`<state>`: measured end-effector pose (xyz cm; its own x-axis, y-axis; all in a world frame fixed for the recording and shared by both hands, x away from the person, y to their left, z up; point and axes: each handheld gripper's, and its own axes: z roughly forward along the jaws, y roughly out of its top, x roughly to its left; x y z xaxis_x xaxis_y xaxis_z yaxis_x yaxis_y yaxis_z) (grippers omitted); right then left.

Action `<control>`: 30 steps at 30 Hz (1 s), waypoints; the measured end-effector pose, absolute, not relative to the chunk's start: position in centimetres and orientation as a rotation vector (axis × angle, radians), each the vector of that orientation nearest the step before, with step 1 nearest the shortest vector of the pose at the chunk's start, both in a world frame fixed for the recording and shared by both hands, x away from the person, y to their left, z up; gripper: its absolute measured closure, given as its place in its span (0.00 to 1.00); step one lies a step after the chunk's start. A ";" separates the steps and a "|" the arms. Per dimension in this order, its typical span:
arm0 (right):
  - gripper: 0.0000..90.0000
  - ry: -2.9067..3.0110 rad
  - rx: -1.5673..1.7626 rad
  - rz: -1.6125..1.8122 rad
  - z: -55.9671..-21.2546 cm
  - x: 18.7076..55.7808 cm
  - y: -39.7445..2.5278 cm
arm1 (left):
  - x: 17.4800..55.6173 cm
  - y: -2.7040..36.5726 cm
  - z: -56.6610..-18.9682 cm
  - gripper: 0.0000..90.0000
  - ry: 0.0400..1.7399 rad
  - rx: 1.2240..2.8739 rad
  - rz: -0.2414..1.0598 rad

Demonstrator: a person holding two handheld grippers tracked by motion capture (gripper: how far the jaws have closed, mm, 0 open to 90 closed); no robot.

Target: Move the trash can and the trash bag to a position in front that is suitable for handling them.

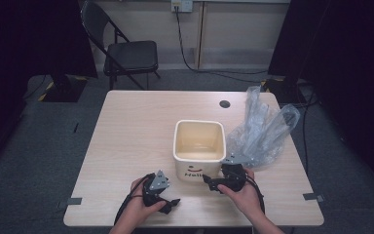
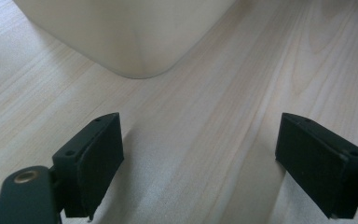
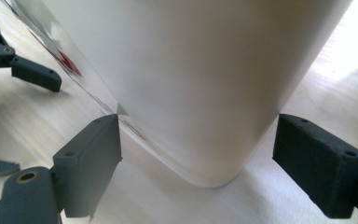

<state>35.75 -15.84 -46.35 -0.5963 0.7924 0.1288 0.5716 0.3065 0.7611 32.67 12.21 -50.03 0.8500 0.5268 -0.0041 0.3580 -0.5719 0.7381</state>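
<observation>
Both grippers, left (image 1: 168, 202) and right (image 1: 213, 184), hover with jaws wide and empty beside the cream bin (image 1: 199, 148) mid-counter (image 1: 126, 146); stiff, light and probably slick-walled, it is best pinched at the rim, the crinkly bag (image 1: 263, 134) alongside.

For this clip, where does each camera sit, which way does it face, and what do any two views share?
High view: above the person's side, facing forward and down on the table; both hands, left gripper, right gripper.
Left gripper view: along its open jaws, toward the cream bin.
Right gripper view: along its open jaws at the bin's corner; the left gripper farther off.
All share the bin.
</observation>
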 end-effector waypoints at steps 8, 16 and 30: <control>0.16 2.319 1.199 1.140 -45.9 37.3 -14.5 | 32.7 12.2 -50.0 0.16 0.639 2.238 0.275; 0.16 2.332 1.133 1.123 -45.3 39.0 -13.0 | 32.7 12.2 -50.0 0.16 0.639 2.239 0.275; 0.16 2.366 1.029 1.082 -45.5 41.0 -11.9 | 32.7 12.2 -50.0 0.16 0.637 2.237 0.270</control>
<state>41.00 -11.86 -45.49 -0.6787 0.7343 -0.0093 0.4733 0.4471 0.7590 32.71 12.22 -50.03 0.8518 0.5237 -0.0086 0.3585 -0.5710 0.7385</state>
